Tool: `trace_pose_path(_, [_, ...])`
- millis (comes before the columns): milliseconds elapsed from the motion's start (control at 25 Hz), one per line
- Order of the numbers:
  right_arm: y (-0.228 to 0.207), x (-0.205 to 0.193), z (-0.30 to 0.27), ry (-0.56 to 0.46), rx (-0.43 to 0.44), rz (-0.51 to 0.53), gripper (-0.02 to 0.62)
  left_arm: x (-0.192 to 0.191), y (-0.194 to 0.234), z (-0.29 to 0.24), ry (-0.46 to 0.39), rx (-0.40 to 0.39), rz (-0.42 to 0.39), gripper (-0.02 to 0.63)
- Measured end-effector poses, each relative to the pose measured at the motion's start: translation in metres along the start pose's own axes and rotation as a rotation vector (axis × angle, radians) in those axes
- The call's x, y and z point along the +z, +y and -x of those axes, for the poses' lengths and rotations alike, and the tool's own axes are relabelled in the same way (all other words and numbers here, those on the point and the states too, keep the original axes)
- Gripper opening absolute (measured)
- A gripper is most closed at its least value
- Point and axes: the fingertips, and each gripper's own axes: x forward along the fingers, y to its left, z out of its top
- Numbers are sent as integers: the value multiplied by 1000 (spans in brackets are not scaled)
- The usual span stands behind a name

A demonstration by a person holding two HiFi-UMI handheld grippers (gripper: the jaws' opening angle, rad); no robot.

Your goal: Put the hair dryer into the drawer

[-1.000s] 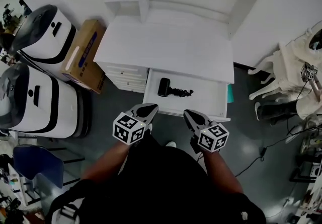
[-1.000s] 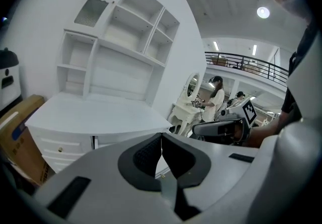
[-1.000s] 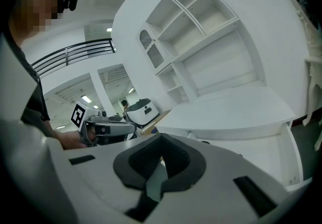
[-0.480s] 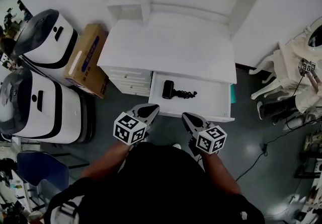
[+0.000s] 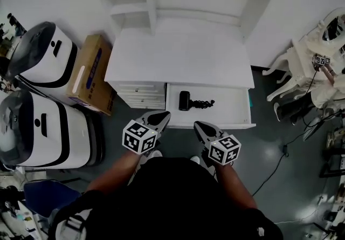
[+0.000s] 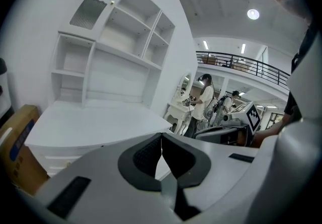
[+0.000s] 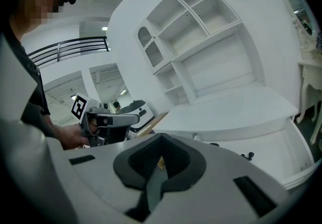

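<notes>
Desk unit: a white wooden desk with an open-shelf hutch stands against the white wall. The left gripper view shows the same hutch shelves above the flat desk top.
Machines: an upper white-and-black dome-topped machine and a lower one of the same build stand on the grey floor left of the desk.
Box: a brown cardboard box with blue print sits between the upper machine and the desk's left drawer stack.
Chairs: white ornate chairs stand well to the right of the desk.
Drawer: a white shallow drawer is pulled out of the desk's right half toward the person.
Left gripper: the grey two-jaw left gripper points at the drawer's front left corner, just short of it. Jaws are together at the tips, with nothing between them.
Right gripper: the matching grey right gripper sits just below the middle of the drawer's front rim. Jaws are fully closed and empty.
Hair dryer: the black compact hair dryer lies flat inside the drawer, in its left half, apart from both grippers.
Cord: the black coiled cord lies beside the hair dryer on its right, on the drawer floor.
</notes>
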Motion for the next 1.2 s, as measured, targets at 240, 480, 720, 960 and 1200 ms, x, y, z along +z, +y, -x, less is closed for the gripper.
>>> trace_pose_path(240, [13, -2, -4, -2, -23, 9, 25, -7, 4, 3, 23, -33, -1, 11])
trace_pose_path(480, [17, -5, -1, -10, -47, 15, 25, -19, 0, 9, 39, -52, -3, 11])
trace_pose_path(720, [24, -9, 2, 1, -45, 38, 25, -15, 3, 13, 26, -43, -14, 11])
trace_pose_path(960, [25, -6, 3, -7, -47, 51, 25, -13, -1, 12, 21, -47, -18, 11])
trace_pose_path(1200, [21, -2, 2, -14, -56, 47, 25, -10, 1, 12, 15, -42, -20, 11])
